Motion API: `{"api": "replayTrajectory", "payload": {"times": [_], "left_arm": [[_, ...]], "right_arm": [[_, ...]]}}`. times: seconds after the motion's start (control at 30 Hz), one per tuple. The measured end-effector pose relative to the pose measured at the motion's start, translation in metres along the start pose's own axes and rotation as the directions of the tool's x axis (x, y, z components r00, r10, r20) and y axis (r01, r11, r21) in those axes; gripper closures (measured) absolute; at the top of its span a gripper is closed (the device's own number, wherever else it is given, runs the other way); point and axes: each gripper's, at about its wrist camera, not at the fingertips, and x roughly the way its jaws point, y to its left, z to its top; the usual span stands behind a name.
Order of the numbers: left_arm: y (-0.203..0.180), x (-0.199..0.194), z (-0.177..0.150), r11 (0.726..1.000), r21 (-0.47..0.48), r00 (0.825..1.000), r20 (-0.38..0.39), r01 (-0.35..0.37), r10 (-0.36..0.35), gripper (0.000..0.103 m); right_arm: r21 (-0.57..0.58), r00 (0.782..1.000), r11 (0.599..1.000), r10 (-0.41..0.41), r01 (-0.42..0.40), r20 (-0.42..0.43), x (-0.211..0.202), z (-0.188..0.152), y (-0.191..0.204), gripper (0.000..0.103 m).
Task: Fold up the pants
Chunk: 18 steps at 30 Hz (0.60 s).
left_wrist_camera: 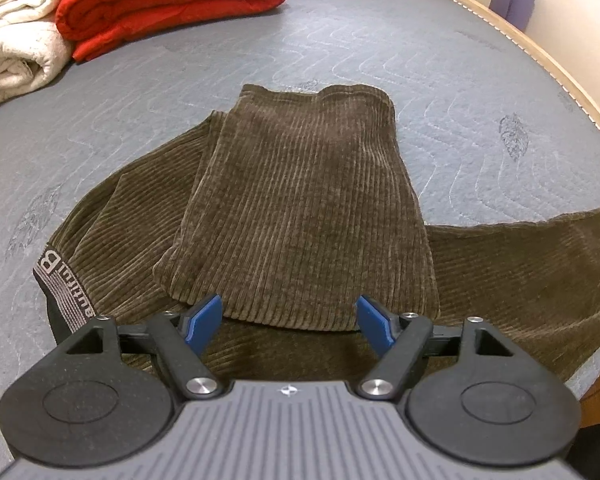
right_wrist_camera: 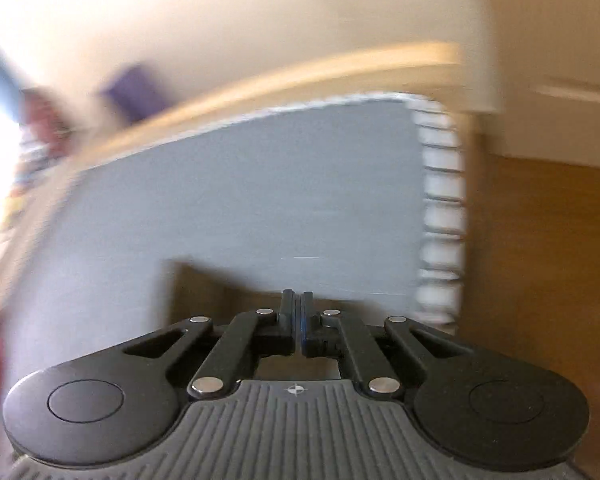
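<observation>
Brown corduroy pants lie on a grey quilted mattress, one leg folded back over the body, the other leg stretching off to the right. The waistband with white lettering is at the left. My left gripper is open and empty, its blue pads just above the near edge of the folded leg. My right gripper is shut on a piece of the brown pants fabric and holds it above the mattress. The right wrist view is blurred by motion.
A folded red blanket and cream blankets sit at the far left of the mattress. A wooden bed frame edges the right side. Wooden floor lies beyond the mattress corner.
</observation>
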Motion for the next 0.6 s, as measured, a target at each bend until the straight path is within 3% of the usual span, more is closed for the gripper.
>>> {"api": "replayTrajectory", "payload": {"times": [0.07,0.13,0.2,0.23,0.33,0.4,0.47,0.53,0.6], "left_arm": [[-0.002,0.003,0.001,1.0,0.003,1.0,-0.005,0.0,0.0,0.023],[-0.003,0.005,0.002,1.0,0.011,1.0,-0.01,-0.001,0.001,0.023],[-0.004,0.008,0.002,1.0,0.015,1.0,-0.014,-0.008,0.008,0.023],[-0.004,0.009,0.003,1.0,0.013,1.0,-0.017,-0.012,0.012,0.023],[-0.003,0.012,0.004,1.0,0.004,1.0,-0.019,-0.018,0.018,0.022],[-0.002,0.015,0.005,1.0,0.001,0.999,-0.025,-0.025,0.025,0.022],[-0.002,0.016,0.006,1.0,0.0,0.999,-0.026,-0.024,0.024,0.022],[-0.002,0.019,0.007,1.0,0.002,0.999,-0.029,-0.029,0.029,0.022],[-0.002,0.021,0.008,0.999,0.007,0.999,-0.035,-0.036,0.036,0.022]], "right_arm": [[-0.078,0.987,0.986,0.142,-0.147,-0.07,0.011,-0.009,0.031,0.098],[-0.127,0.959,0.959,0.231,-0.253,-0.167,0.024,-0.021,0.058,0.09],[-0.163,0.935,0.939,0.261,-0.304,-0.238,0.042,-0.034,0.084,0.08],[-0.165,0.928,0.937,0.26,-0.309,-0.266,0.052,-0.038,0.094,0.069],[-0.112,0.924,0.967,0.181,-0.23,-0.337,0.088,-0.047,0.107,0.05],[-0.076,0.927,0.99,0.087,-0.123,-0.366,0.112,-0.052,0.107,0.05],[-0.072,0.933,0.994,0.048,-0.079,-0.356,0.125,-0.053,0.11,0.05],[-0.107,0.945,0.994,-0.003,-0.033,-0.326,0.13,-0.052,0.122,0.051],[-0.18,0.953,0.983,-0.084,0.032,-0.292,0.136,-0.056,0.135,0.059]]}}
